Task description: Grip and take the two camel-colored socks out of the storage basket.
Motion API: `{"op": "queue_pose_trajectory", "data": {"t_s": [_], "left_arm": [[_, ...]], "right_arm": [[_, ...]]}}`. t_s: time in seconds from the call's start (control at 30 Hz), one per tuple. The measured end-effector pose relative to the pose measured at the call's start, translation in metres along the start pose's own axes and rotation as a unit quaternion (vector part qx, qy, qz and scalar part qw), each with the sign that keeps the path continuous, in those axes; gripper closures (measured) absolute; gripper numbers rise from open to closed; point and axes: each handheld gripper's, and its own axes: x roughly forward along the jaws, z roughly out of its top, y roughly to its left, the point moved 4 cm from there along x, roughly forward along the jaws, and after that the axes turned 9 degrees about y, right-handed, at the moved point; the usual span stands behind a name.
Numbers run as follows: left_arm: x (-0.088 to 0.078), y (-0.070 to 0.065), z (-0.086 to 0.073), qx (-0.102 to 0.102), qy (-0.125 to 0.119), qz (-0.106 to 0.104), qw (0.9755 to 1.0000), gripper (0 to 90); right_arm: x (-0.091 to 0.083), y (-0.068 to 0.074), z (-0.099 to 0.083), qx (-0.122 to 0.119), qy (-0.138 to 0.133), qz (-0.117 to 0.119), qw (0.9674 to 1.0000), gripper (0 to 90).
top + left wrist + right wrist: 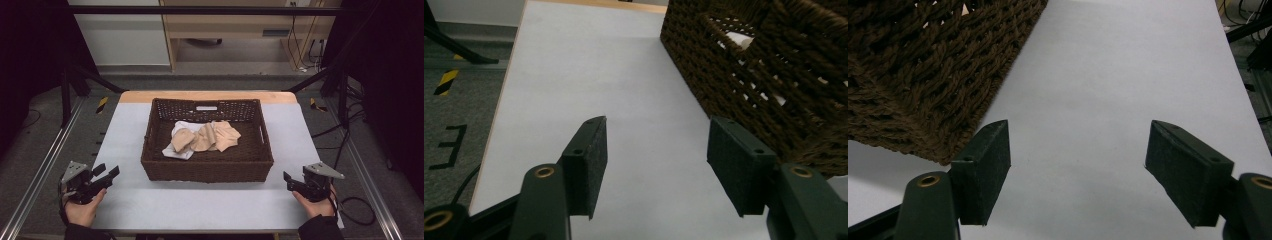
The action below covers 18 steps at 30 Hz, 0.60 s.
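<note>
The basket sits at the middle of the table, its far wall near the table's far edge; inside it lies a heap of cloths, about the centre of its floor; your left gripper hangs beyond the basket's near left corner, apart from it, jaws spread; your right gripper sits beyond the basket's near right corner, likewise apart, jaws spread; bare table lies before the basket's near wall.

Rough woven basket; soft cloth; matt table.
</note>
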Motion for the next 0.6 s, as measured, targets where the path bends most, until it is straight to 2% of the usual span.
{"op": "queue_pose_trajectory", "data": {"t_s": [0.37,0.6], "left_arm": [[-0.009,-0.011,0.009,0.009,-0.021,-0.001,0.9997,42.8],[-0.013,-0.02,0.018,0.016,-0.035,-0.01,0.9992,42.1]], "right_arm": [[0.0,0.002,-0.001,-0.016,0.002,0.0,0.9999,26.5],[0.001,0.002,-0.001,-0.021,0.004,0.001,0.9998,26.5]]}}
